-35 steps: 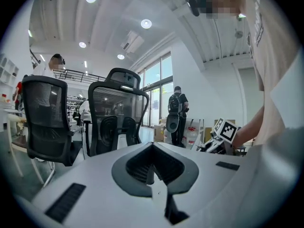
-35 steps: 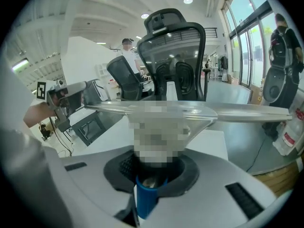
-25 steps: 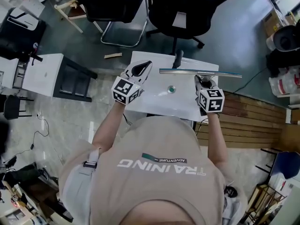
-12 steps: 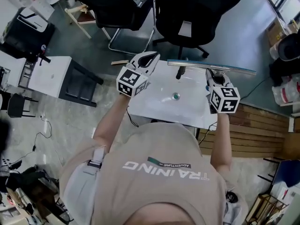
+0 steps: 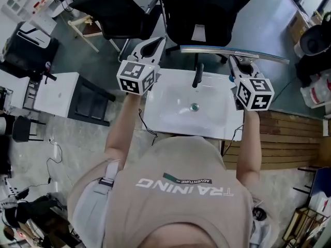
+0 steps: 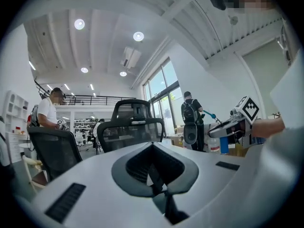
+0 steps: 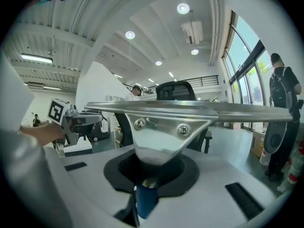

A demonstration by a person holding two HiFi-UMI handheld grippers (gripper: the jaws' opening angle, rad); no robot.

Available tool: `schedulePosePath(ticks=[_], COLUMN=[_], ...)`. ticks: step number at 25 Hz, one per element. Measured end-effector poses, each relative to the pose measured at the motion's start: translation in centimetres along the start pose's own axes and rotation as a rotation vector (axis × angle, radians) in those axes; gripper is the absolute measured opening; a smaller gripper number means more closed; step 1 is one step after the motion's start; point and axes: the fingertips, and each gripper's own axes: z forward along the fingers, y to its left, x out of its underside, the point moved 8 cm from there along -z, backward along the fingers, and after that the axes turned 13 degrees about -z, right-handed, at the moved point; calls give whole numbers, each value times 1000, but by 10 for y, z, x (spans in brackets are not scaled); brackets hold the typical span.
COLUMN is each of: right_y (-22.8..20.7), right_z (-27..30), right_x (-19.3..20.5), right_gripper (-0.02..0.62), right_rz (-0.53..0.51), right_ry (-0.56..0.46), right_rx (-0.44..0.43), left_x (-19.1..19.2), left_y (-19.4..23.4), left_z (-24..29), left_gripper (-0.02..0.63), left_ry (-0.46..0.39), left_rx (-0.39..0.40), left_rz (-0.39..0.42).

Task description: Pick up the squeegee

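Note:
The squeegee has a long metal blade (image 5: 235, 52) (image 7: 190, 110) and a blue handle (image 7: 145, 198). My right gripper (image 5: 235, 62) (image 7: 151, 167) is shut on that handle and holds the blade level, crosswise, above the far edge of the white sink (image 5: 165, 115). The black faucet (image 5: 197, 75) and the drain (image 5: 194, 106) lie below it. My left gripper (image 5: 155, 44) (image 6: 153, 151) is raised to the left of the blade, apart from it. Its jaws are shut with nothing between them.
Two black office chairs (image 5: 201, 9) (image 5: 116, 6) stand just beyond the sink. A white cabinet (image 5: 54, 92) is at the left and wooden boards (image 5: 282, 138) lie at the right. Two people (image 6: 192, 118) (image 6: 50, 110) stand farther off in the room.
Both grippers have risen and moved toward the far edge of the sink. The squeegee has gone up with the right gripper, from over the basin to above the faucet.

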Motion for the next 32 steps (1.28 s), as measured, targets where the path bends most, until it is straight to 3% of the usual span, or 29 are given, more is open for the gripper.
schedulePosePath(ticks=[11,16,21,32], right_y=[-8,-6,-9,-9], right_z=[12,14,16,17], right_x=[-53,-70,-79,-77], right_gripper=[67,67,67,67], right_rz=[-80,-66,-41,-66], right_ry=[-87,-135,-172,-154], right_rx=[40,54,52,98], left_x=[-58,-75,-79,-74], left_y=[3,-2,-6,-3], left_z=[8,8,14,17], left_gripper=[11,11,11,11], left_ry=[-114,-151,-140,-133], left_rx=[-9,-6,6,17], left_rz=[2,32,53,40])
